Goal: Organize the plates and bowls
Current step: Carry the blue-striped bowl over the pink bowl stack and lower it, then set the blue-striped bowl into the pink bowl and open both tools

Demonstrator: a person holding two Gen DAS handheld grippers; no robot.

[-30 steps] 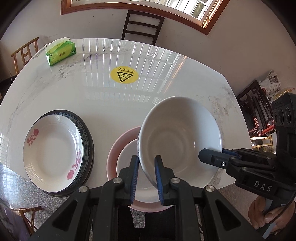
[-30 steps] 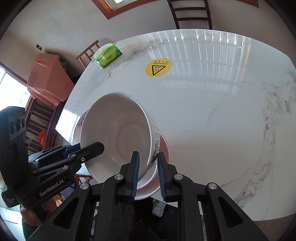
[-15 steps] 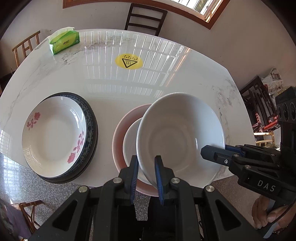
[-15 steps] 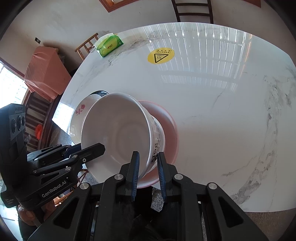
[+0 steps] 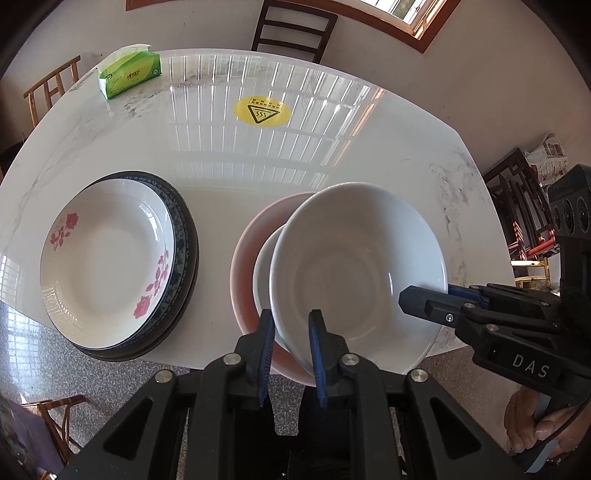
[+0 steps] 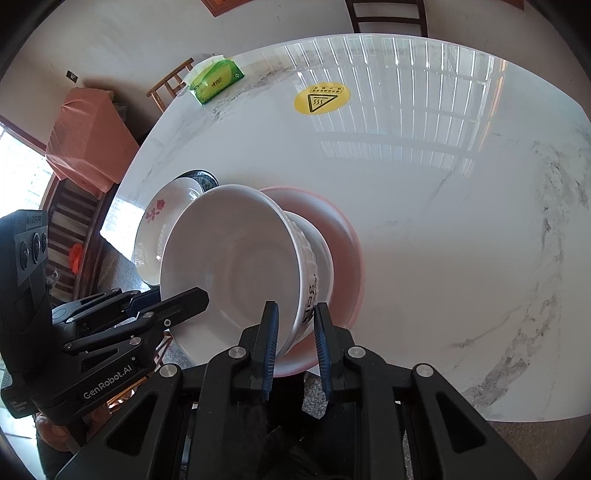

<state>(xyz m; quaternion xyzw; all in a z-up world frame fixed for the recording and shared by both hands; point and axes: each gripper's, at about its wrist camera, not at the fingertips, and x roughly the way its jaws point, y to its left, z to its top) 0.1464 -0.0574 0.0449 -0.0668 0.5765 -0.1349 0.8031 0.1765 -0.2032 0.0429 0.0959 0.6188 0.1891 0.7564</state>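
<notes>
Left wrist view: large white bowl [image 5: 358,269] right of centre, tilted, rim clamped between blue pads of left gripper [image 5: 291,334] at lower centre. Right gripper [image 5: 424,299] reaching in from right edge, pinched on opposite rim. Hand [image 5: 535,421] on its handle in lower right corner.

Beneath held bowl: smaller white bowl [image 5: 264,273] nested in pink plate [image 5: 251,236], both on marble table [image 5: 332,155]. Whether large bowl touches smaller one cannot be told.

Left of centre: white plate with pink flowers [image 5: 107,266] stacked on dark-rimmed plate [image 5: 184,243], near lower table edge, apart from pink plate.

Upper left: green tissue pack [image 5: 129,74]. Upper centre: yellow warning sticker [image 5: 261,111]. Dark chair [image 5: 291,29] beyond far table edge.

Right wrist view: same bowl [image 6: 236,266] left of centre, wall gripped between right gripper pads [image 6: 293,332], black print on outer side. Left gripper [image 6: 184,301] entering from lower left, closed on near rim. Flowered plate [image 6: 159,218] behind, pink plate [image 6: 347,251] to right.
</notes>
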